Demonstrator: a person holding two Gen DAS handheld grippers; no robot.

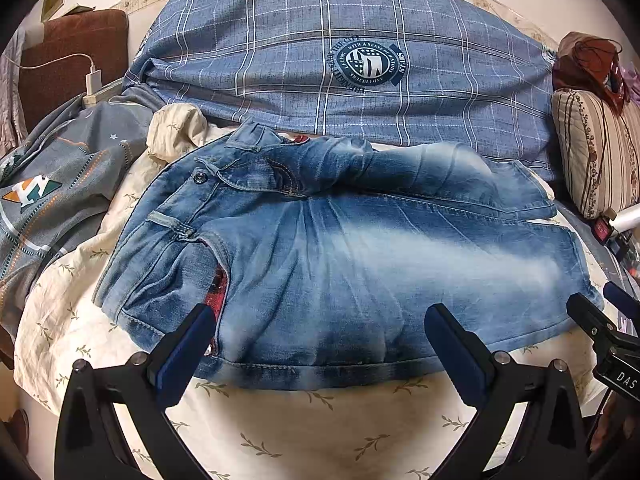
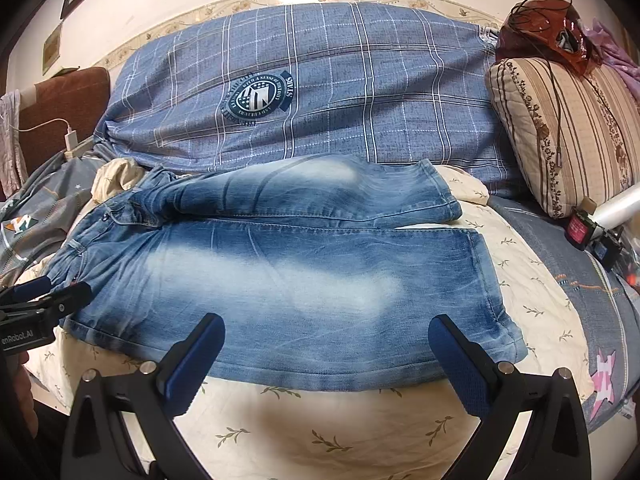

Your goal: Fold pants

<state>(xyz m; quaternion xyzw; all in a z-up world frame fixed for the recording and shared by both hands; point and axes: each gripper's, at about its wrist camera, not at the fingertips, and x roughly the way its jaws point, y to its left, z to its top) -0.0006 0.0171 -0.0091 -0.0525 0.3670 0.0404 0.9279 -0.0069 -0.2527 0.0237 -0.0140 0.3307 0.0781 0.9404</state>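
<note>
Faded blue jeans (image 1: 340,264) lie spread on a cream leaf-print sheet (image 1: 280,432), waistband to the left, two leg ends to the right. They also show in the right wrist view (image 2: 304,276). My left gripper (image 1: 320,344) is open and empty, over the near edge by the waist. My right gripper (image 2: 328,352) is open and empty, over the near edge toward the leg ends. The right gripper also shows at the right edge of the left wrist view (image 1: 600,316). The left gripper also shows at the left edge of the right wrist view (image 2: 44,296).
A blue plaid duvet (image 1: 340,60) lies bunched behind the jeans. A striped pillow (image 2: 568,136) with a dark red bag (image 2: 548,28) on top sits at the right. A grey patterned quilt (image 1: 48,200), a brown cushion (image 1: 68,64) and a white charger (image 1: 93,82) are at the left.
</note>
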